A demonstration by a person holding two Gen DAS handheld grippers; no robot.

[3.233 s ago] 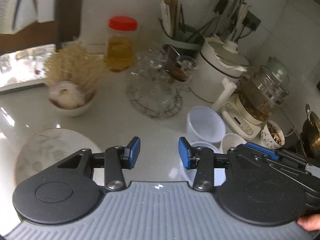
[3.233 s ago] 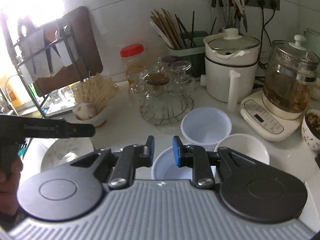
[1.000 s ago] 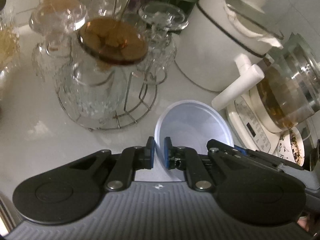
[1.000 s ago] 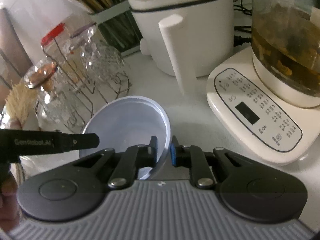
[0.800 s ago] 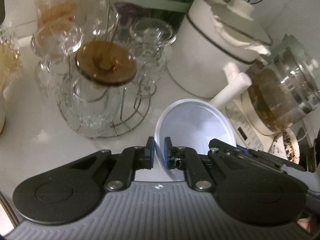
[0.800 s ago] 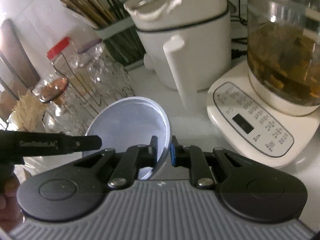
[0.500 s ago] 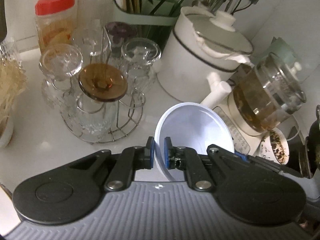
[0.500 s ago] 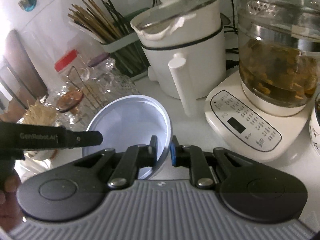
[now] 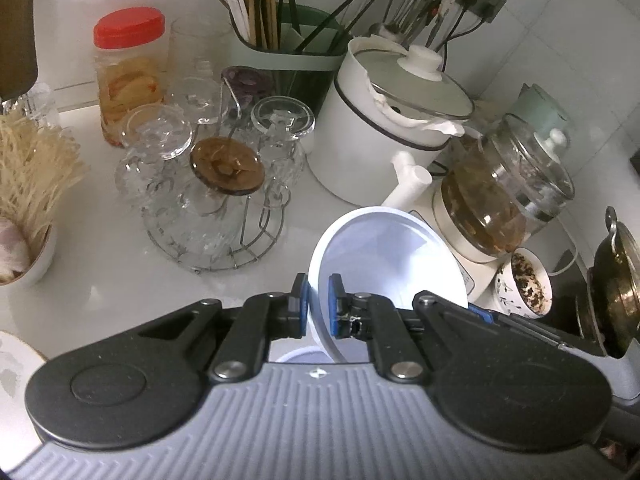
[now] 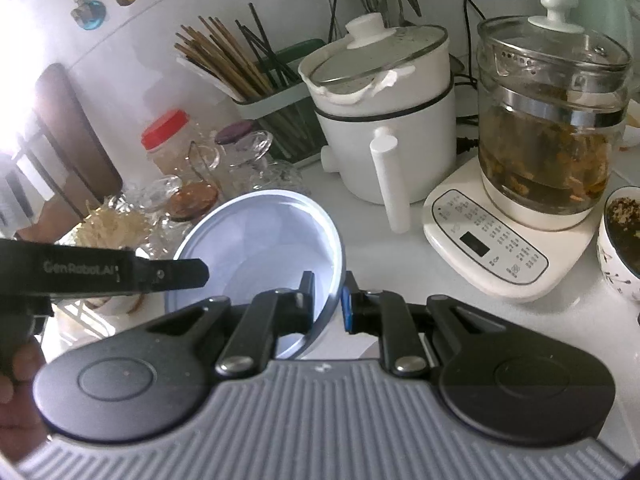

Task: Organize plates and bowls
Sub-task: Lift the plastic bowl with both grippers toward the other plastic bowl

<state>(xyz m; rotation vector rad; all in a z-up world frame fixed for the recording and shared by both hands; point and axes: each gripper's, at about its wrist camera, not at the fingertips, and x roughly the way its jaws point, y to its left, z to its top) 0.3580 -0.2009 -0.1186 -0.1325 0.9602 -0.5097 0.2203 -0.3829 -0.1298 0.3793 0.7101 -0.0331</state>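
Up above the tabletop (image 9: pixel 100 300), a white bowl (image 9: pixel 384 256) is held by both tools. It is round, smooth and thin, and it is tipped so you can see inside. The left tool (image 9: pixel 318 306) has its blue pads pressed on the near left rim, one pad inside and one outside. The right tool (image 10: pixel 328 300) pinches the right rim the same way, with the wall of the bowl between its two fingers.

Just under the bowl, the round rim of another white bowl (image 9: pixel 300 356) peeks out by the left tool. A flat plate (image 9: pixel 16 364) with a faint gray pattern shows at the left edge.

Behind the bowl sits a wire rack (image 9: pixel 216 240) full of bumpy clear glasses, one with a brown round bottom. A plastic jar (image 9: pixel 128 76) with a red lid stands farther back. A green holder (image 9: pixel 288 68) is stuffed with long thin chopsticks. Next to it is a white pot (image 9: pixel 380 136) with a glass lid and a stick handle. A glass kettle (image 9: pixel 504 192) of brown tea sits on a cream base with buttons. A small cup (image 9: pixel 524 284) with dark bits stands near it. The tabletop is white and shiny.
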